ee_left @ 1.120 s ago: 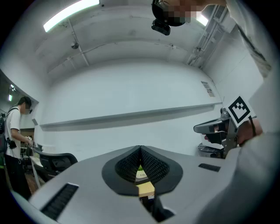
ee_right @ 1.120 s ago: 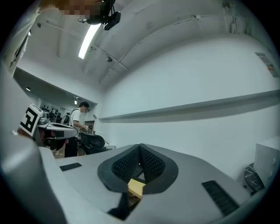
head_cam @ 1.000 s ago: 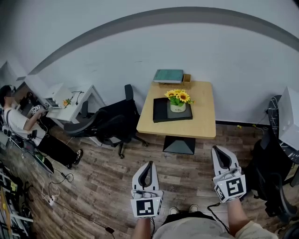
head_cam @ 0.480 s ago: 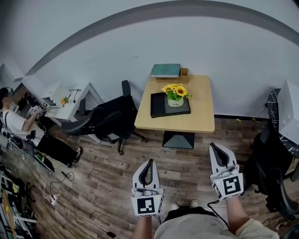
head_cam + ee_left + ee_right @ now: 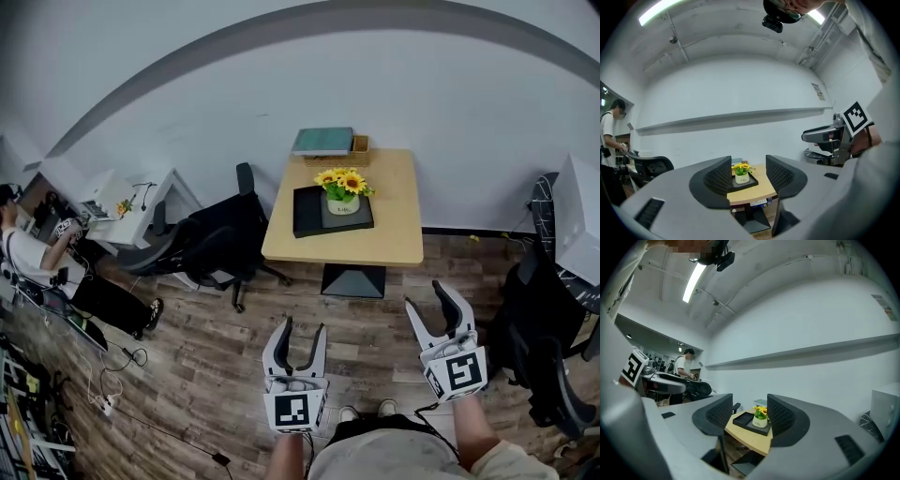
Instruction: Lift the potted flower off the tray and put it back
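Work has not begun: the potted flower [image 5: 342, 192] sits on its tray [image 5: 307, 211], far off. The jaws of the left gripper [image 5: 301, 328] and right gripper [image 5: 427, 300] have just been opening, both empty.

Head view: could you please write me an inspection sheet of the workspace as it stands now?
Surface: wooden table, mostly bare, some way ahead of both tools.
Job's things: potted sunflower stands upright on the right part of the black tray.
Clutter: teal book and small wooden box at the table's far edge.
Tools: left tool and right tool have just been opening; jaws apart, nothing between them.
Cables: loose cable on the floor, left.
Surroundings: black office chair beside the table; person at a desk, far left.
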`<action>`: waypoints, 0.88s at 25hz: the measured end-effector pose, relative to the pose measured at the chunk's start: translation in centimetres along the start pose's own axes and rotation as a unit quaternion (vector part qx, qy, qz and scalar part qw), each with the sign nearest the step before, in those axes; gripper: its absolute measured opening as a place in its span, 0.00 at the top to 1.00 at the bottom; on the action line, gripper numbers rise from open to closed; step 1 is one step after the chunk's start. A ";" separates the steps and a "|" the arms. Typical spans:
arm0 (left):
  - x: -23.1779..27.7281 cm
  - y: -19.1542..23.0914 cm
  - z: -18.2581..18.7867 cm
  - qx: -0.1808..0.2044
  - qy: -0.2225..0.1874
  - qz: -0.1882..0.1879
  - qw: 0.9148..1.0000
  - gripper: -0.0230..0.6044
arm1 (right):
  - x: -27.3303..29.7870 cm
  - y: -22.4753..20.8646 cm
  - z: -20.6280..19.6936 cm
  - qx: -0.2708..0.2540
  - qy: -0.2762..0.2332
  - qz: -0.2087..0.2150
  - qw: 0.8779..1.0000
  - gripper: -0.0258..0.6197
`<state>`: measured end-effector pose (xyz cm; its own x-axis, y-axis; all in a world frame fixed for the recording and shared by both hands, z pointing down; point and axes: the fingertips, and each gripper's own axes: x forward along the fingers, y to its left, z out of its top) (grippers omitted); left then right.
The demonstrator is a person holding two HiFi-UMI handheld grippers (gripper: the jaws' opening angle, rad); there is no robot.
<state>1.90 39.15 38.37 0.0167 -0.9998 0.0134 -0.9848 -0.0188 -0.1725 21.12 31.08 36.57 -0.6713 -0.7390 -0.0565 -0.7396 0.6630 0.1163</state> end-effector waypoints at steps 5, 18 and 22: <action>1.6 -2.6 -0.6 0.004 0.027 -0.014 1.000 0.60 | -0.2 -2.5 -0.8 0.007 0.002 0.003 1.000 0.57; 4.3 -4.2 -1.3 -0.013 0.023 0.015 1.000 0.61 | 1.0 -5.7 -3.9 0.017 0.018 0.030 0.999 0.57; 6.2 -3.1 -1.7 -0.014 0.019 0.012 1.000 0.60 | 3.0 -6.1 -4.1 0.011 0.017 0.028 0.999 0.57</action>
<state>4.74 33.02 40.63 -0.0134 -0.9988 0.0466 -0.9894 0.0065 -0.1450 23.80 24.31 39.78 -0.7102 -0.7038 -0.0174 -0.7018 0.7059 0.0960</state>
